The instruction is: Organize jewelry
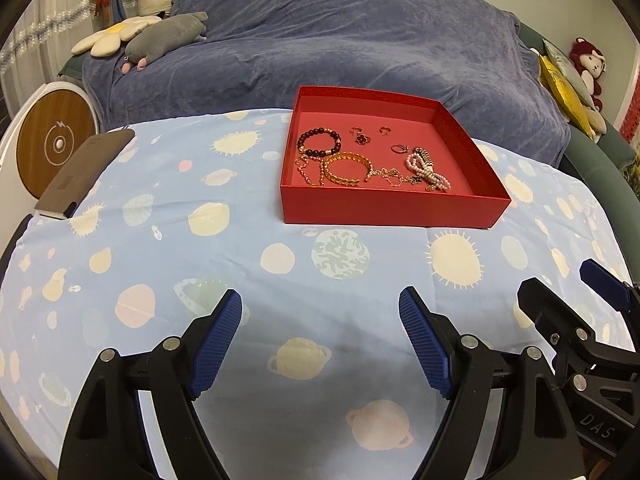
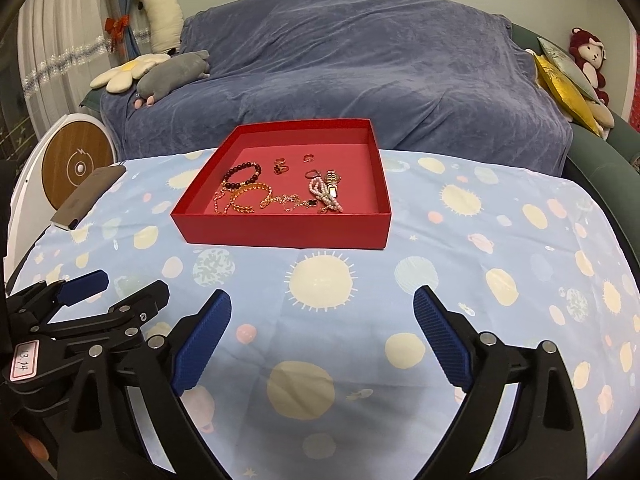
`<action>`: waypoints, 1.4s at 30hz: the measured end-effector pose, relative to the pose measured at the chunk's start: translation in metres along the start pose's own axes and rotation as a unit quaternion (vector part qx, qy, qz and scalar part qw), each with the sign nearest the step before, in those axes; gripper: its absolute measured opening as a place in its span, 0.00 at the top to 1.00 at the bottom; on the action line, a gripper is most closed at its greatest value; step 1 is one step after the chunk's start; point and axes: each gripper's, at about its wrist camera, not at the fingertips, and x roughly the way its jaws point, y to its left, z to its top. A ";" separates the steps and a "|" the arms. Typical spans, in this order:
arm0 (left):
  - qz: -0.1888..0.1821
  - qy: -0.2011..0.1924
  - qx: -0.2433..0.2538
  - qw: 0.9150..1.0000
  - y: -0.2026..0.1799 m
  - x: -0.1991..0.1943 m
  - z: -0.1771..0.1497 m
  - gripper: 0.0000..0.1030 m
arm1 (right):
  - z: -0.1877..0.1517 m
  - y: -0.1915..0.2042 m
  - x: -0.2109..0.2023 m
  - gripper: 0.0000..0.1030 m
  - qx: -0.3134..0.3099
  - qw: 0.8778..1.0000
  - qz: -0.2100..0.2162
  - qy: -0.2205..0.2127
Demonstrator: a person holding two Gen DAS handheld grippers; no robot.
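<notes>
Nearest the cameras, both grippers hang low over the planet-print tablecloth point(image 1: 248, 236), side by side. Left gripper point(image 1: 320, 308): jaws spread wide, nothing between the blue pads. Right gripper point(image 2: 322, 308): likewise spread wide and empty. Each shows at the edge of the other's view.

Past the fingertips, bare cloth, then the red tray point(image 1: 392, 210), shallow, square, lidless, set toward the far side of the table. All jewelry lies inside it, bunched toward the near wall. Dark bead bracelet point(image 1: 319, 142) at left, the gold bangle point(image 1: 347, 170) just beside it. A fine gold chain point(image 1: 308, 170) trails along the near wall on both sides of the bangle. Pearl strand point(image 1: 428, 172) at right, touching a small gold-band watch point(image 1: 425, 157). Three or four small rings point(image 1: 360, 136) sit apart, farther back; details too small to tell.

Left table edge: a flat brown case point(image 1: 86, 172). Beyond the table, a sofa under a blue throw point(image 1: 340, 40), a grey plush point(image 1: 168, 36) on its left end, a red monkey plush point(image 1: 590, 64) far right.
</notes>
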 end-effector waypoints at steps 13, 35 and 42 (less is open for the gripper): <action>0.021 -0.014 0.016 1.000 -0.011 -0.004 -0.001 0.23 | -0.005 -0.011 0.000 0.10 0.011 1.000 -0.004 0.003; 0.042 -0.026 0.022 0.999 -0.016 -0.009 -0.003 0.17 | -0.005 -0.012 -0.003 0.10 0.012 1.000 -0.008 -0.004; 0.043 -0.026 0.022 0.998 -0.016 -0.009 -0.003 0.17 | -0.008 -0.014 -0.004 0.10 0.014 1.000 -0.007 -0.005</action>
